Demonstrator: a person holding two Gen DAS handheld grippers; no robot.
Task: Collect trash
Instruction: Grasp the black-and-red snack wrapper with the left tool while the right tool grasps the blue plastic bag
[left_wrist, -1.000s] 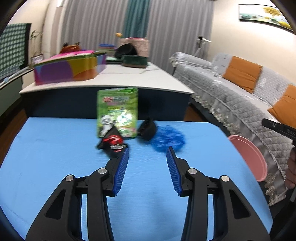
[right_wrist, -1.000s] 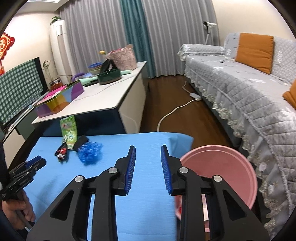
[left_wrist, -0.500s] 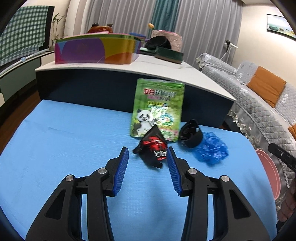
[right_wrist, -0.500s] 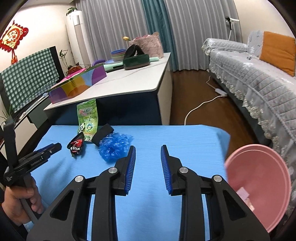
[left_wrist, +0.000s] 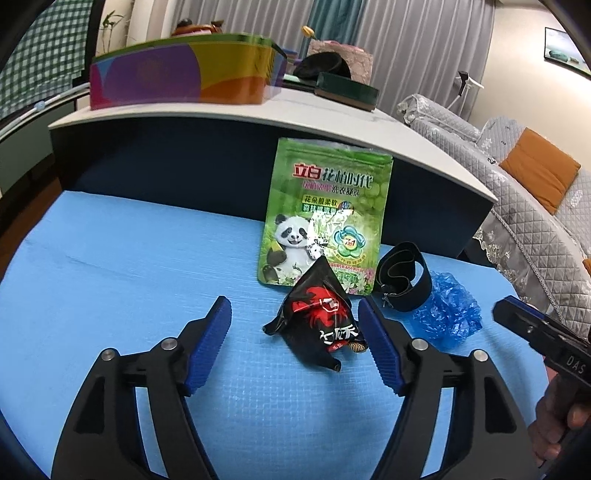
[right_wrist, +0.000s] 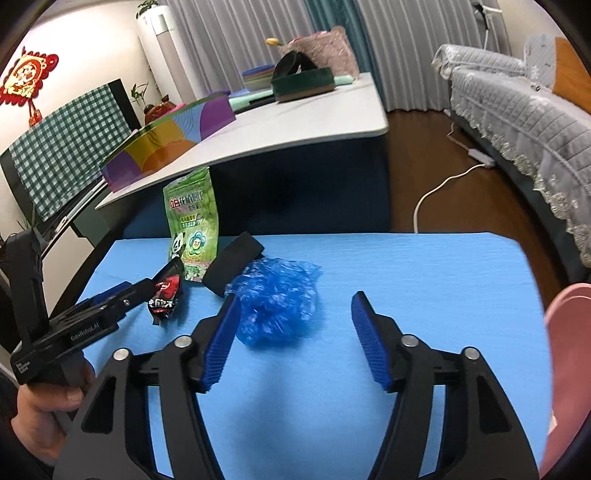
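Observation:
On the blue mat (left_wrist: 129, 266) lie a black-and-red snack wrapper (left_wrist: 321, 317), a green panda pouch (left_wrist: 325, 214), a black band (left_wrist: 402, 280) and a crumpled blue plastic ball (left_wrist: 447, 317). My left gripper (left_wrist: 295, 314) is opening, with the wrapper between its fingers, close to the right pad and untouched by the left. My right gripper (right_wrist: 291, 306) is also opening. The blue plastic ball (right_wrist: 275, 299) sits just inside its left finger, with a wide gap to the right one. The wrapper (right_wrist: 166, 291) and the left gripper's body (right_wrist: 85, 317) show at the left of the right wrist view.
A pink basin (right_wrist: 569, 354) stands at the mat's right edge. Behind the mat is a white-topped counter (left_wrist: 258, 114) with a colourful box (left_wrist: 184, 74) and a dark green box (left_wrist: 347, 90). A grey sofa (right_wrist: 517, 110) lies to the right. A hand (right_wrist: 37, 417) holds the left tool.
Both grippers have moved forward and down toward the trash and their jaws have widened. The wrapper now sits between the left fingers; the blue ball is now at the right gripper's left finger.

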